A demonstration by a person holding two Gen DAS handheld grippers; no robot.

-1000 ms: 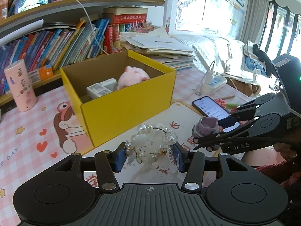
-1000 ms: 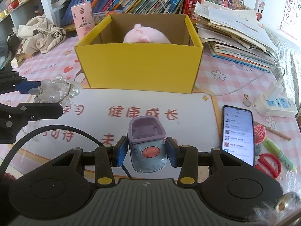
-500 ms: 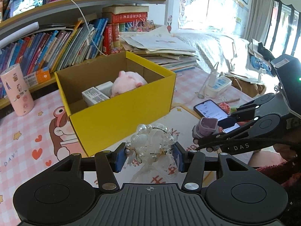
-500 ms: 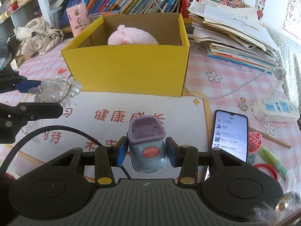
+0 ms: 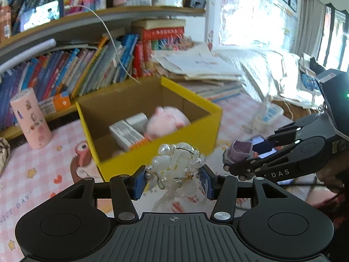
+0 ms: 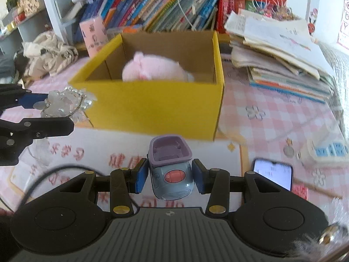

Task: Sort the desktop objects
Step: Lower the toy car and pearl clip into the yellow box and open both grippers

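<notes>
Toy truck (image 6: 170, 168) in right tongs (image 6: 170, 175), angled toward box (image 6: 152, 107)

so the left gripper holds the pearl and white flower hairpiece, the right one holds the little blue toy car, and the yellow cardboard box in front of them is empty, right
Not quite: the yellow cardboard box is not empty. The left wrist view shows a pink plush toy and small white cartons inside. The rest holds: the left gripper grips the pearl and white flower hairpiece, the right gripper the little blue toy car.
</notes>
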